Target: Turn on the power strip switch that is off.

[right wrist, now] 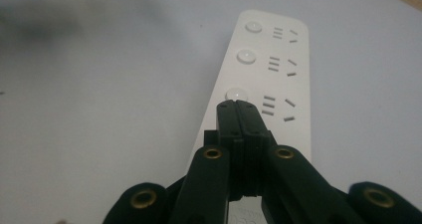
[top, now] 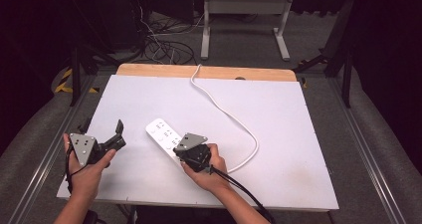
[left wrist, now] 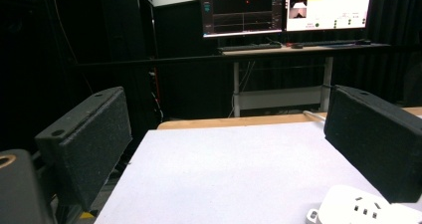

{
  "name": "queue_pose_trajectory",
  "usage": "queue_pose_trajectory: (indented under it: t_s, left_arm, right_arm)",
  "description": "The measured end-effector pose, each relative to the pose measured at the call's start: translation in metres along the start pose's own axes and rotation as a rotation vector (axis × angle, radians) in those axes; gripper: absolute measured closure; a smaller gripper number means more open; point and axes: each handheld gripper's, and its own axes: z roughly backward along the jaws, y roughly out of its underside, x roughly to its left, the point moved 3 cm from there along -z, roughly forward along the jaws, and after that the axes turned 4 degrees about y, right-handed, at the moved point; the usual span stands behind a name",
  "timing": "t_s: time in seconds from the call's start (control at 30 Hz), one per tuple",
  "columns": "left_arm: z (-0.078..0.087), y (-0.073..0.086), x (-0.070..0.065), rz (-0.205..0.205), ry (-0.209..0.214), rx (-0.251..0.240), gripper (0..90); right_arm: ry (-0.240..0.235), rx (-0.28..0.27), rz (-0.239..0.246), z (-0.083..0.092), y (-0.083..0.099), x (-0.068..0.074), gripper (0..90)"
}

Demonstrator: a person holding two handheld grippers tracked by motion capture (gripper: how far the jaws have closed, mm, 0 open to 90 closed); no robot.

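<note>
A white power strip (top: 161,131) lies at an angle on the white table board (top: 278,149), its white cable (top: 224,112) looping to the far edge. My right gripper (top: 175,148) is over the strip's near end. In the right gripper view my right gripper (right wrist: 239,105) is shut, its tips right at the nearest round button (right wrist: 236,93) of the power strip (right wrist: 271,64); whether they press it I cannot tell. My left gripper (top: 102,126) is held left of the strip, open with nothing between its jaws. In the left gripper view my left gripper (left wrist: 229,134) frames bare board, the power strip (left wrist: 358,209) at lower right.
A wooden edge (top: 209,72) runs along the table's far side. Beyond it stand a white desk frame (top: 244,15) and tangled cables (top: 164,45) on the floor. Monitors (left wrist: 283,7) glow on a desk ahead of the left gripper.
</note>
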Motion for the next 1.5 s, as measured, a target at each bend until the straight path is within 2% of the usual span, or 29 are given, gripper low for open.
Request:
queue_pose_trajectory:
  t_s: [0.13,0.27,0.37,0.4,0.43,0.47,0.5,0.53,0.57,0.6,0.63,0.67,0.73,0.8,0.83,0.87,0.9,0.93,0.97,1.0,1.03,1.07,1.13,1.17,1.2,1.23,1.27,1.4,1.5]
  left_arm:
    - [0.000,0.000,0.001,0.001,-0.003,0.000,5.0]
    - [-0.001,0.001,0.001,0.003,-0.002,0.003,5.0]
    - [-0.001,0.000,0.001,0.001,0.001,0.001,5.0]
    - [-0.001,0.000,0.001,0.002,0.001,0.001,5.0]
    - [-0.001,0.001,0.001,0.001,0.001,0.002,5.0]
    - [-0.001,0.001,0.001,0.004,0.001,0.003,5.0]
    - [0.000,0.000,0.001,0.001,-0.001,0.002,5.0]
    - [0.000,0.000,0.001,0.003,-0.003,0.000,5.1]
    - [0.000,0.000,0.001,0.005,-0.002,0.000,5.1]
    - [0.000,0.000,0.002,0.007,-0.001,0.001,5.1]
    - [0.000,0.000,0.002,0.006,-0.004,0.002,5.1]
    - [0.000,0.001,0.002,0.007,-0.004,0.001,5.1]
    - [0.000,0.001,0.003,0.006,-0.004,0.003,5.1]
    - [0.000,0.001,0.003,0.008,-0.005,0.002,5.2]
    - [0.000,0.000,0.003,0.007,-0.005,0.002,5.2]
    - [0.000,0.000,0.003,0.006,-0.005,0.002,5.2]
    - [0.000,0.000,0.002,0.005,-0.005,0.001,5.2]
    - [0.000,0.000,0.002,0.006,-0.005,0.001,5.2]
    - [-0.001,0.000,0.002,0.005,-0.004,0.001,5.2]
    - [-0.001,0.000,0.002,0.004,-0.004,0.001,5.2]
    - [-0.001,0.000,0.001,0.004,-0.003,0.002,5.2]
    - [-0.001,0.000,0.001,0.005,-0.002,0.001,5.2]
    - [-0.002,0.000,0.001,0.006,-0.003,0.001,5.3]
    - [-0.002,0.000,0.001,0.005,-0.002,0.001,5.3]
    - [-0.002,0.000,0.001,0.007,-0.001,0.001,5.2]
    - [-0.002,0.000,0.001,0.007,-0.001,0.000,5.2]
    - [-0.002,0.000,0.002,0.005,-0.001,0.000,5.3]
    - [-0.002,0.000,0.002,0.009,0.000,0.002,5.2]
    - [-0.003,0.000,0.002,0.013,-0.003,0.000,5.2]
  right_arm:
    - [-0.001,-0.013,-0.001,0.003,-0.002,-0.002,90.0]
    - [0.001,0.001,-0.001,0.003,-0.001,-0.003,90.0]
    - [0.006,-0.016,-0.005,0.006,-0.002,-0.005,90.0]
    - [0.012,-0.047,-0.015,0.012,-0.005,-0.009,90.0]
    - [0.012,-0.047,-0.015,0.012,-0.005,-0.009,90.0]
    - [0.028,-0.091,-0.022,0.020,-0.008,-0.015,90.0]
    - [0.028,-0.091,-0.022,0.020,-0.008,-0.015,90.0]
    - [0.055,-0.135,-0.031,0.030,-0.009,-0.022,90.0]
    - [0.055,-0.135,-0.031,0.030,-0.009,-0.022,90.0]
    - [0.084,-0.192,-0.048,0.044,-0.011,-0.030,90.0]
    - [0.084,-0.192,-0.048,0.044,-0.011,-0.030,90.0]
    - [0.127,-0.246,-0.066,0.061,-0.011,-0.041,90.0]
    - [0.171,-0.300,-0.090,0.083,-0.009,-0.052,90.0]
    - [0.221,-0.343,-0.117,0.106,-0.002,-0.064,90.0]
    - [0.221,-0.343,-0.117,0.106,-0.002,-0.064,90.0]
    - [0.258,-0.378,-0.163,0.128,0.007,-0.075,90.0]
    - [0.283,-0.394,-0.179,0.139,0.013,-0.080,90.0]
    - [0.307,-0.404,-0.193,0.148,0.018,-0.084,90.0]
    - [0.307,-0.404,-0.193,0.148,0.018,-0.084,90.0]
    - [0.342,-0.424,-0.231,0.164,0.029,-0.093,90.0]
    - [0.355,-0.431,-0.251,0.170,0.034,-0.096,90.0]
    - [0.355,-0.431,-0.251,0.170,0.034,-0.096,90.0]
    - [0.406,-0.434,-0.273,0.184,0.048,-0.103,90.0]
    - [0.406,-0.434,-0.273,0.184,0.048,-0.103,90.0]
    - [0.444,-0.442,-0.284,0.191,0.055,-0.106,90.0]
    - [0.444,-0.442,-0.284,0.191,0.055,-0.106,90.0]
    - [0.470,-0.451,-0.297,0.197,0.062,-0.108,90.0]
    - [0.496,-0.446,-0.304,0.203,0.072,-0.109,90.0]
    - [0.521,-0.463,-0.322,0.213,0.080,-0.111,90.0]
